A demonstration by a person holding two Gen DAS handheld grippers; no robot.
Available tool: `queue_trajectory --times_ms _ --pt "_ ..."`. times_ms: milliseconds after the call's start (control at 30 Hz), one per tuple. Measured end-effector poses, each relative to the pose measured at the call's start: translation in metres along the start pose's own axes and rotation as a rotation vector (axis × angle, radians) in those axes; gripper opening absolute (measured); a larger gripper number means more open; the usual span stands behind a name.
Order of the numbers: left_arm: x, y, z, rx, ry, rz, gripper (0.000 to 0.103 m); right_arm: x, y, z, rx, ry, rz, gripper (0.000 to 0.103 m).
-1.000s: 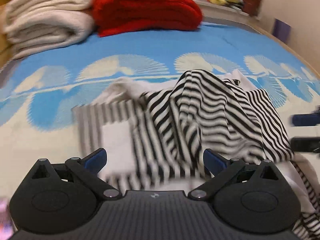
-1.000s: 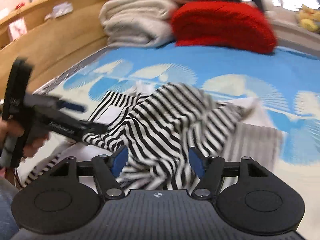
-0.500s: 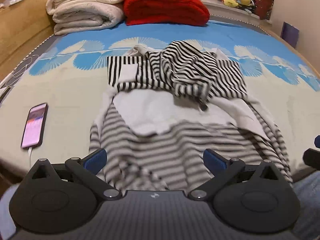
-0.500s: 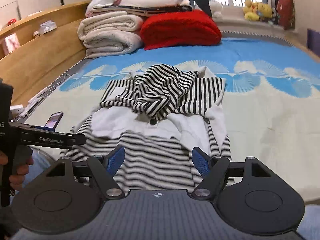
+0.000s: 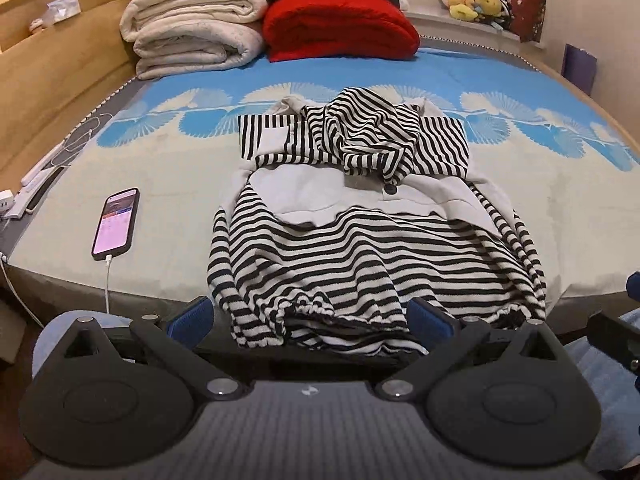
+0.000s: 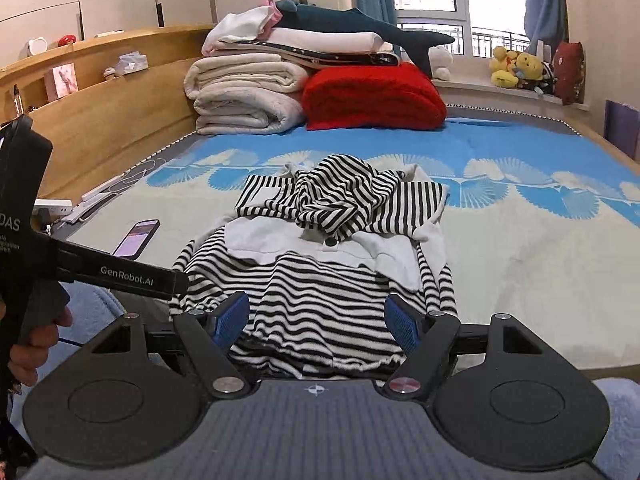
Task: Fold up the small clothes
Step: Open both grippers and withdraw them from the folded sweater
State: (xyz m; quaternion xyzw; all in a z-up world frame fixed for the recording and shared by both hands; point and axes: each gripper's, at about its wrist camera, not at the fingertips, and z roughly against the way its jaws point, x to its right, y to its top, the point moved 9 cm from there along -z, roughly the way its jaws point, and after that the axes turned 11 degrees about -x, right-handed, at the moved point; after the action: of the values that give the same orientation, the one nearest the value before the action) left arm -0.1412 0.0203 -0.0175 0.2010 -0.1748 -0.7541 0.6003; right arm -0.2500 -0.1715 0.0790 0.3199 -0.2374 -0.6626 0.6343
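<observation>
On bed (image 5: 180, 184), rumpled striped garment (image 5: 360, 240)

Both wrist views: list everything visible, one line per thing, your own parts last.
striped garment: one, black and white with plain white panels, spread at the near edge of the bed, hem toward the camera.
bed cover: one, blue and cream fan pattern.
phone: one, dark case, screen lit, left of the garment, white cable plugged in.
folded blankets: one cream stack, far left of the bed.
red blanket: one, folded, right of the cream stack.
shark plush: one, dark teal, on the stack.
stuffed toys: several, mostly yellow, on the windowsill.
left claw: black, blue pads, open, empty.
right claw: same, open, empty.
</observation>
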Motion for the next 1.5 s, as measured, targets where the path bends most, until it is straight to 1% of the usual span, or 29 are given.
queue_trajectory --times_ms 100,200,400,533,600,667,800,867,1000,1133,1200,1300,1367,1500 --pt "0.003 -0.006 0.009 0.016 0.013 -0.012 0.103 -0.003 -0.006 0.005 0.001 -0.002 -0.001 0.076" --pt "0.003 -0.009 0.013 0.023 0.009 -0.017 0.103 -0.002 -0.008 0.009 0.004 0.001 -0.009 0.076" --pt "0.006 -0.012 0.017 0.026 0.009 -0.034 0.103 -0.001 -0.01 0.011 0.002 -0.003 -0.025 0.076" --pt "0.009 -0.013 0.016 0.019 0.016 -0.048 0.103 0.001 -0.011 0.006 -0.013 -0.003 -0.036 0.077" --pt "0.01 -0.012 0.018 0.004 -0.001 -0.06 0.103 0.003 -0.012 0.001 -0.026 -0.008 -0.043 0.077" --pt "0.015 -0.01 0.025 -0.008 -0.03 -0.091 0.103 0.006 -0.014 -0.004 -0.039 -0.014 -0.049 0.077" --pt "0.021 0.006 0.06 0.025 -0.038 -0.157 0.103 0.014 -0.016 -0.016 -0.08 -0.032 -0.054 0.077" --pt "0.023 0.02 0.082 0.055 -0.063 -0.177 0.103 0.019 -0.017 -0.022 -0.101 -0.039 -0.065 0.077" --pt "0.024 0.047 0.116 0.092 -0.116 -0.152 0.103 0.029 -0.016 -0.033 -0.131 -0.044 -0.093 0.077" --pt "0.031 0.067 0.14 0.119 -0.164 -0.144 0.103 0.035 -0.012 -0.043 -0.151 -0.06 -0.094 0.077" --pt "0.036 0.073 0.149 0.126 -0.199 -0.148 0.103 0.037 -0.01 -0.046 -0.158 -0.057 -0.097 0.077" --pt "0.043 0.08 0.158 0.132 -0.264 -0.156 0.103 0.04 -0.005 -0.05 -0.163 -0.02 -0.13 0.077" --pt "0.044 0.084 0.158 0.139 -0.266 -0.148 0.103 0.045 -0.004 -0.054 -0.169 -0.014 -0.152 0.077" --pt "0.04 0.091 0.153 0.138 -0.269 -0.112 0.103 0.05 -0.001 -0.062 -0.182 -0.026 -0.165 0.077"
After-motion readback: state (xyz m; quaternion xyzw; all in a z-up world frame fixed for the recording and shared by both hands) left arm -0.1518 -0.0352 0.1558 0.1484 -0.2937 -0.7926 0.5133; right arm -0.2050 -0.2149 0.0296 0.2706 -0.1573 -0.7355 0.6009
